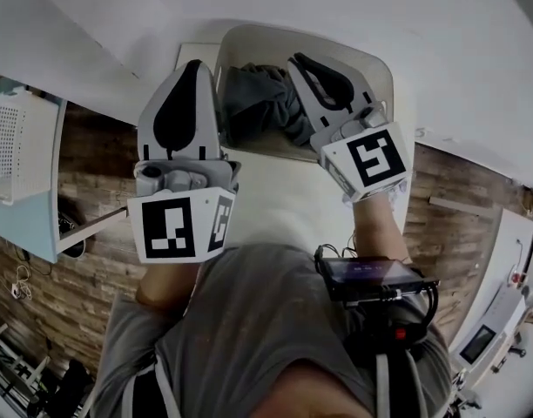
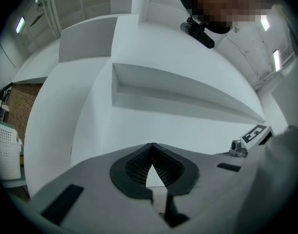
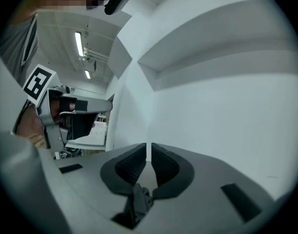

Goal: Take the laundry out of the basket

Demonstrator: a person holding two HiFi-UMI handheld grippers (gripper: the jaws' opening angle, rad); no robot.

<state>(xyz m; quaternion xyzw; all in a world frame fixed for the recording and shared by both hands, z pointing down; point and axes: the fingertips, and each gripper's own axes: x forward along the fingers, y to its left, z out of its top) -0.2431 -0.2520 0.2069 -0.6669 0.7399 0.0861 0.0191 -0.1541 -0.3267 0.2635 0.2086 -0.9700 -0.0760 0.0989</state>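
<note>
A white laundry basket (image 1: 381, 70) sits at the top centre of the head view, with crumpled grey laundry (image 1: 256, 96) inside. My right gripper (image 1: 299, 57) reaches over the basket, above the laundry. In the right gripper view its jaws (image 3: 148, 147) stand almost together, and a dark crumpled scrap of cloth (image 3: 137, 201) is pinched deep between them. My left gripper (image 1: 193, 63) hovers beside the basket's left rim. The left gripper view shows its fingertips (image 2: 152, 144) touching, with nothing between them. The basket's far inside is hidden by both grippers.
A pale blue bin with a perforated white wall (image 1: 18, 146) stands at the left on the wooden floor (image 1: 84, 268). White walls and a ledge (image 2: 188, 91) lie ahead of both grippers. A dark device (image 1: 371, 277) hangs at the person's chest.
</note>
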